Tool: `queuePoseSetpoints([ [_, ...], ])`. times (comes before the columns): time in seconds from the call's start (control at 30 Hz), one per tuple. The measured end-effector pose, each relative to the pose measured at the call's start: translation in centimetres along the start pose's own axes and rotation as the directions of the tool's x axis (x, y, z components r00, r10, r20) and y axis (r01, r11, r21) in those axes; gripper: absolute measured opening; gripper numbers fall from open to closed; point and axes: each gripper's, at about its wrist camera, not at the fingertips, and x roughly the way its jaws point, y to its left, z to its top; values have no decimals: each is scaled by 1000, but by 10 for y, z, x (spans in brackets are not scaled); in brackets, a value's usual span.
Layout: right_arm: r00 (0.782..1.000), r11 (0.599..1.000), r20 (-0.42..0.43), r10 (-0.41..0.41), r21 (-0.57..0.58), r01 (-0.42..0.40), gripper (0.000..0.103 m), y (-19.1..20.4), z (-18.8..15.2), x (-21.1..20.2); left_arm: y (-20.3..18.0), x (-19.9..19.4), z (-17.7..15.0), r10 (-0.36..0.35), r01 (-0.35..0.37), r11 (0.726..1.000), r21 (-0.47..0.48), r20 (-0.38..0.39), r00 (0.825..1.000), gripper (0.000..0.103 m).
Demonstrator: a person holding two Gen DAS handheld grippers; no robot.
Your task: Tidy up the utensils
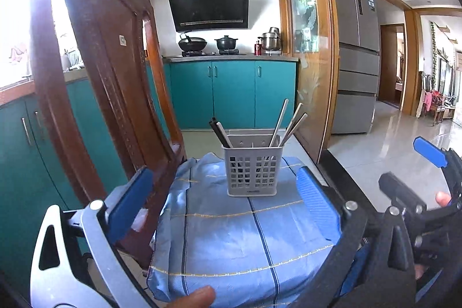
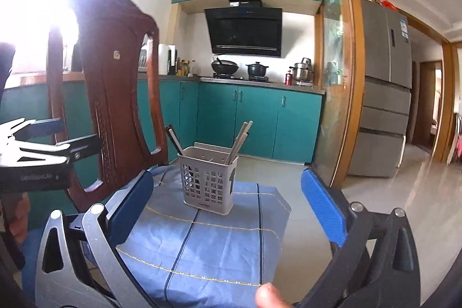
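A: What did the left wrist view show?

B: The left gripper stood wide apart with nothing between its blue pads. The grey utensil basket sat upright at centre frame on a blue checked cloth, beyond the fingertips. Chopsticks leaned out of its right side, and darker ones out of its left. A wooden chair back filled the left of the frame. The right gripper showed at the right edge.

A: And the right wrist view?

B: The right gripper was also spread wide and empty. The basket stood at centre, slightly left, on the cloth, clear of both pads. The chair back rose at left, and the left gripper appeared at the left edge, in front of it. A fingertip showed at the bottom edge.
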Motion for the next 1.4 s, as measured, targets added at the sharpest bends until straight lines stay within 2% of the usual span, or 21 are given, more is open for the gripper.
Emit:
queuePoseSetpoints([
  [0.37,999,999,-11,48,-7,-49,100,1,-4,-7,0,-11,-6,6,-6,1000,21,-1,1000,99],
  [0.67,1000,999,-14,25,-36,-25,100,10,-4,-9,1,-13,-12,6,-6,1000,28,-10,1000,99],
  [1.4,1000,998,-3,28,-57,-28,100,13,-4,-15,4,-19,-16,9,-9,1000,21,-4,1000,99],
])
